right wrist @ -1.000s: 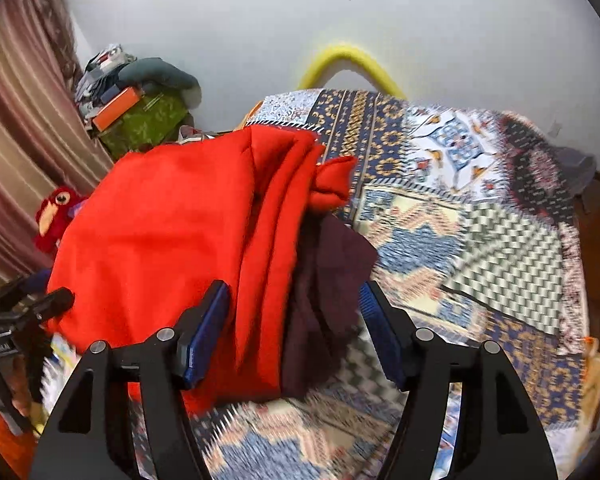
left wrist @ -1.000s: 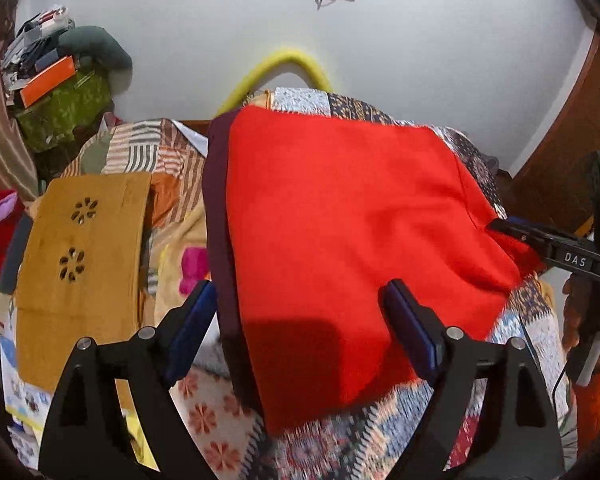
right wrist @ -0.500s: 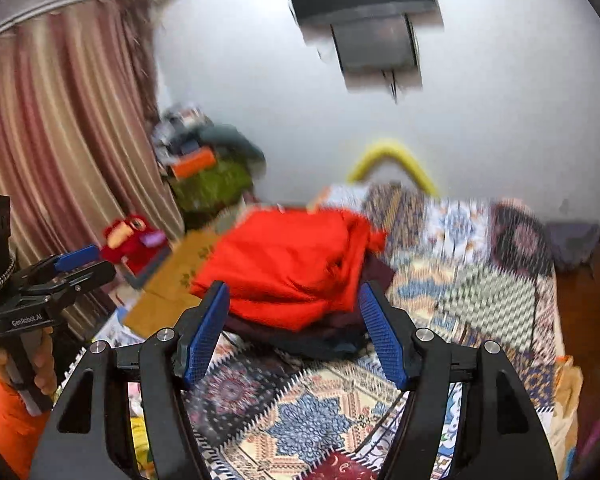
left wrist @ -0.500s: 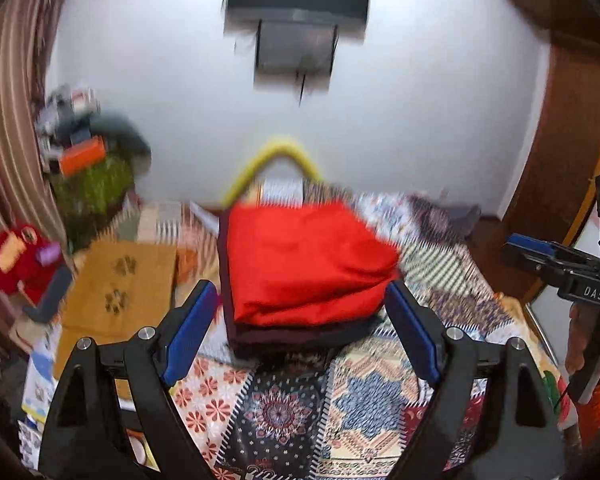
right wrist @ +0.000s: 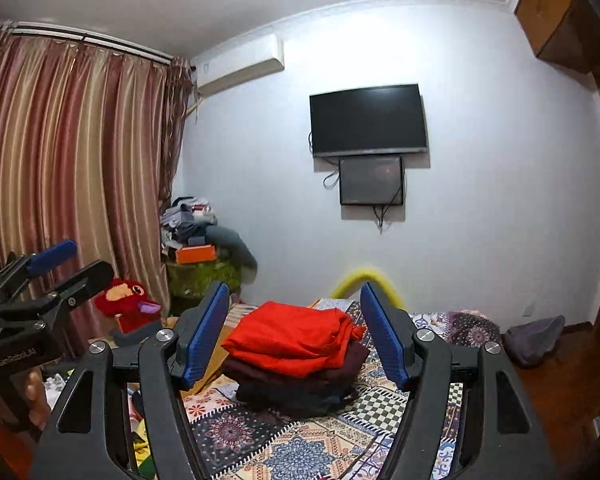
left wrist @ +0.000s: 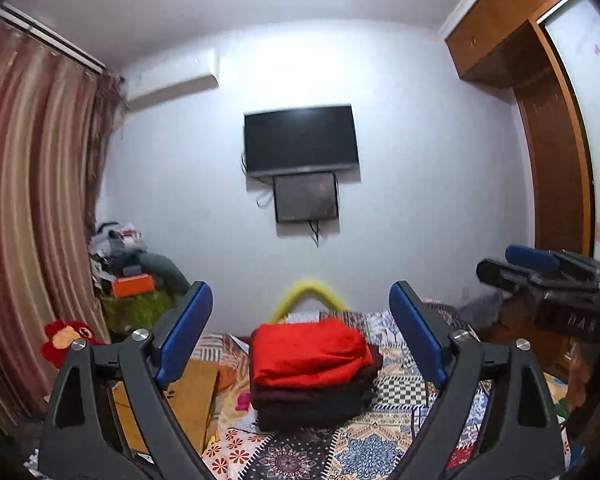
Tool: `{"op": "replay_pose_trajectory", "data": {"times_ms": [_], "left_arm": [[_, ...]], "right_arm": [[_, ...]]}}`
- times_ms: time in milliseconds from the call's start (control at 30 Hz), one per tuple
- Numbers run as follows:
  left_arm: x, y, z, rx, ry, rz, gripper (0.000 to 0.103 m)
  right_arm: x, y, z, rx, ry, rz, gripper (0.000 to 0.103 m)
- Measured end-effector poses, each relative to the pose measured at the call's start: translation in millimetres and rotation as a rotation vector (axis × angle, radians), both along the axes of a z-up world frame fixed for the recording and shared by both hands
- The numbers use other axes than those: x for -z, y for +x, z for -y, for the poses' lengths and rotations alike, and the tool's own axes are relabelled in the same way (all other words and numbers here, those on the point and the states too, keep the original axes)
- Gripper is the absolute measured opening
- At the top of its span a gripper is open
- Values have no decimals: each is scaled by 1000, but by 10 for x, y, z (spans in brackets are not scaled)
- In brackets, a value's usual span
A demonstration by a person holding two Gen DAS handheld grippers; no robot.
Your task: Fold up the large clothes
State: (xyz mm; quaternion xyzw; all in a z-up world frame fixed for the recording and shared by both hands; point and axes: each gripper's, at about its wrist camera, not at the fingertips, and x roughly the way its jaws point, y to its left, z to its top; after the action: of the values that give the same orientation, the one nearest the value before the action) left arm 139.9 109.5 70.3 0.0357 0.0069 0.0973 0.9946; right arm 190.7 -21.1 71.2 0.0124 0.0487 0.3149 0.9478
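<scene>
A folded red garment (left wrist: pixel 308 350) lies on top of a stack of folded dark maroon and black clothes (left wrist: pixel 312 398) on the patterned bed cover (left wrist: pixel 364 448). The red garment (right wrist: pixel 292 338) and the dark stack (right wrist: pixel 300 384) also show in the right wrist view. My left gripper (left wrist: pixel 300 340) is open and empty, held well back from the stack. My right gripper (right wrist: pixel 294 336) is open and empty, also held back. Each gripper shows in the other's view, the right at the right edge (left wrist: pixel 540 272) and the left at the left edge (right wrist: pixel 56 268).
A wooden lap table (left wrist: pixel 188 392) lies left of the stack. A red plush toy (right wrist: pixel 128 304) and a heap of clothes and boxes (right wrist: pixel 198 240) stand by the curtain (right wrist: pixel 60 180). A TV (left wrist: pixel 300 140) hangs on the wall. A wardrobe (left wrist: pixel 552 152) stands at the right.
Both grippers have let go of the red garment and pulled back and up from the bed. The red garment now rests folded on the stack.
</scene>
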Motion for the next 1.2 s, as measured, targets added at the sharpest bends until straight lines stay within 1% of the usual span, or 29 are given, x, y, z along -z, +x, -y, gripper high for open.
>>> {"op": "replay_pose_trajectory", "data": {"times_ms": [33,67,100,133,167,200,267,367,633,767,1200], "left_arm": [[25,-55,31,3,-5,10,94],[48,-88,48,4,-7,18,95],[76,-128,75,-2,-7,27,99],[105,-147,94,-12,-4,35,103],[144,-162,116,-24,4,43,103],[175,-188,118,-31,9,44,103],[234,-172,139,-43,8,27,103],[273,-99,80,-25,-17,5,103],[314,-103,35,-4,-66,-5,103],[323,-102,14,-9,-68,-2,103],[377,-67,-11,-8,-81,-15,103]], "right_arm": [[30,-16,-6,-2,11,-9,78],[53,-12,-3,-3,19,-17,80],[81,-24,-9,4,32,-17,84],[78,-45,-7,19,37,-11,91],[81,-46,-13,37,40,-4,95],[62,-73,8,48,42,2,103],[50,-92,5,75,38,21,103],[50,-115,12,107,21,42,103],[117,-106,53,101,19,15,103],[185,-159,69,106,9,13,103],[212,-197,30,110,-24,-6,103]]}}
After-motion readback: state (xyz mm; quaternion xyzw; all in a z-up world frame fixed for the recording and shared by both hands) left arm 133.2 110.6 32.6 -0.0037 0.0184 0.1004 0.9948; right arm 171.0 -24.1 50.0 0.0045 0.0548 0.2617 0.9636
